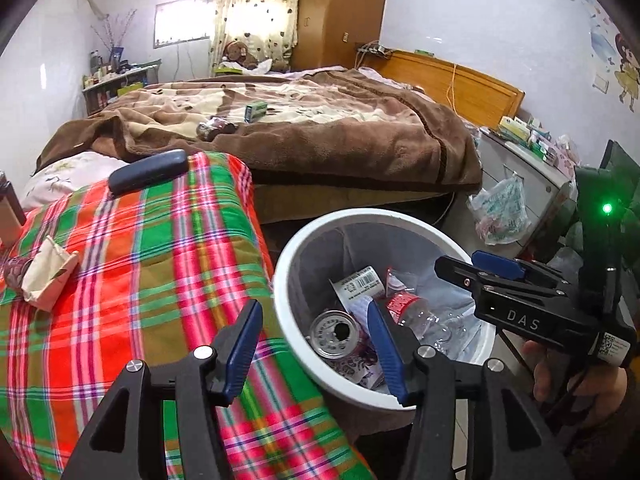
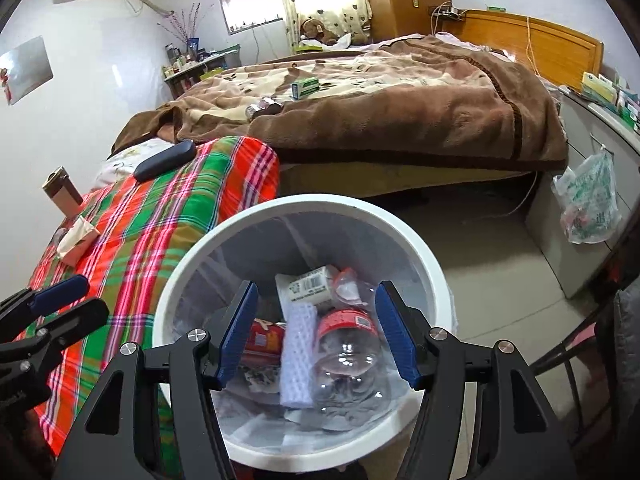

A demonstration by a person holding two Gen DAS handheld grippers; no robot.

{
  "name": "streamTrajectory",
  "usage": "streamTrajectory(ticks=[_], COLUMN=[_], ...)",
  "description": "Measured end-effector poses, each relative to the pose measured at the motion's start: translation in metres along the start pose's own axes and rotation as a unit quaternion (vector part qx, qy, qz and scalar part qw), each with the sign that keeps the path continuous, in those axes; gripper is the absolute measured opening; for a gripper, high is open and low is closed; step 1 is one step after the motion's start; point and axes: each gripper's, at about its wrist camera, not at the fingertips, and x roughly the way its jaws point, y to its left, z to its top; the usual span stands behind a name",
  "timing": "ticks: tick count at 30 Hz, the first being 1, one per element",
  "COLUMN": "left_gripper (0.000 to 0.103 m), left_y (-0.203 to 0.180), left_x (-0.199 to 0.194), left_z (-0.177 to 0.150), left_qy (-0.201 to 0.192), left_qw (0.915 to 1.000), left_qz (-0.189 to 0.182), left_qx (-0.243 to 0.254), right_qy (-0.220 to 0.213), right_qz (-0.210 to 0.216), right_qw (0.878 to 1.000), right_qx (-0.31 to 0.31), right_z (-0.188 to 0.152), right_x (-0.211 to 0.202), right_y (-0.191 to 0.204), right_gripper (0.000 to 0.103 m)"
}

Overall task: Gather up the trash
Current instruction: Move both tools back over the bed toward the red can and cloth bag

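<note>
Drop step, by the look of it: both grippers empty over the bin (image 2: 416,240), with bottle (image 2: 348,344), can (image 1: 334,332) and wrappers inside. Next, likely a reach back to the bed (image 1: 168,264) for the crumpled paper (image 1: 46,276), well left of the jaws. Left gripper (image 1: 316,344) jaws apart, nothing between. Right gripper (image 2: 318,332) jaws wide apart, holding nothing.

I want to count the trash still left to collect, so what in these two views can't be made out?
- Bin bottom, right wrist view: buried under the clear bottle and other trash.
- Dark item on the brown blanket, left wrist view: too small to identify.
- Object at the left edge, left wrist view: cut off by the frame.
- Crumpled carton, left wrist view: print unreadable; it partly hides something beside it.
- Hanging plastic bag, right wrist view: contents unclear.
</note>
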Motion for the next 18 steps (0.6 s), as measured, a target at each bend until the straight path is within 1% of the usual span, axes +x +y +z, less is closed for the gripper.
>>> streamTrajectory(ticks=[7, 10, 13, 16, 18], left_gripper=[0.055, 0.055, 0.055, 0.057, 0.059], left_y=[0.026, 0.037, 0.048, 0.061, 0.071], left_x=[-0.021, -0.029, -0.036, -0.045, -0.049], left_z=[-0.001, -0.003, -0.005, -0.009, -0.011], left_qy=[-0.017, -0.022, -0.024, -0.031, -0.033], left_qw=[0.9994, 0.9987, 0.9983, 0.9967, 0.9958], left_qz=[0.020, 0.037, 0.040, 0.064, 0.073], left_qx=[-0.021, -0.027, -0.036, -0.039, -0.045], right_qy=[-0.006, -0.008, -0.011, -0.011, -0.010], right_qz=[0.008, 0.016, 0.025, 0.035, 0.041], right_qw=[1.000, 1.000, 1.000, 0.999, 0.999], right_qx=[-0.007, -0.010, -0.013, -0.021, -0.029], right_z=[0.000, 0.001, 0.003, 0.004, 0.004], right_x=[-0.002, -0.001, 0.000, 0.001, 0.003], right_y=[0.015, 0.024, 0.033, 0.046, 0.056], right_gripper=[0.063, 0.063, 0.063, 0.063, 0.063])
